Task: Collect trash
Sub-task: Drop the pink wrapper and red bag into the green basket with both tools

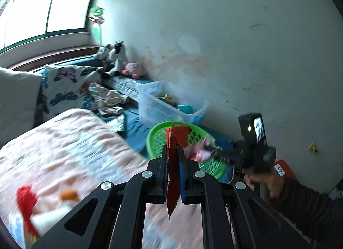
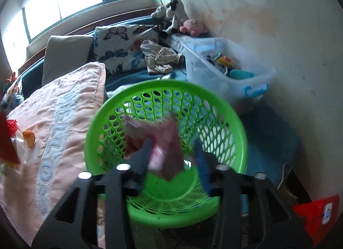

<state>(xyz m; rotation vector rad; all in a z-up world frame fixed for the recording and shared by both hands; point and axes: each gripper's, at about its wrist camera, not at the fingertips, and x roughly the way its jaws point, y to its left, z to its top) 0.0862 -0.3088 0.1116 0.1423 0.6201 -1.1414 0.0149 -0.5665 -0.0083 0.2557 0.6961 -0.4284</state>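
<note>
The left tool (image 1: 173,152) is black, with long flat arms that have three-sided holes cut in them. Round shiny silver screws (image 1: 147,174) sit at the joints. Its fingers carry blue pads (image 1: 183,182) on the inside. The right tool (image 2: 172,150) is black too, with the same silver screws and blue pads. In the left view, a small black camera (image 1: 253,129) with a lit screen sits on top of the right tool. The person's hand (image 1: 263,182) comes out of a dark knitted sleeve (image 1: 304,206).
</note>
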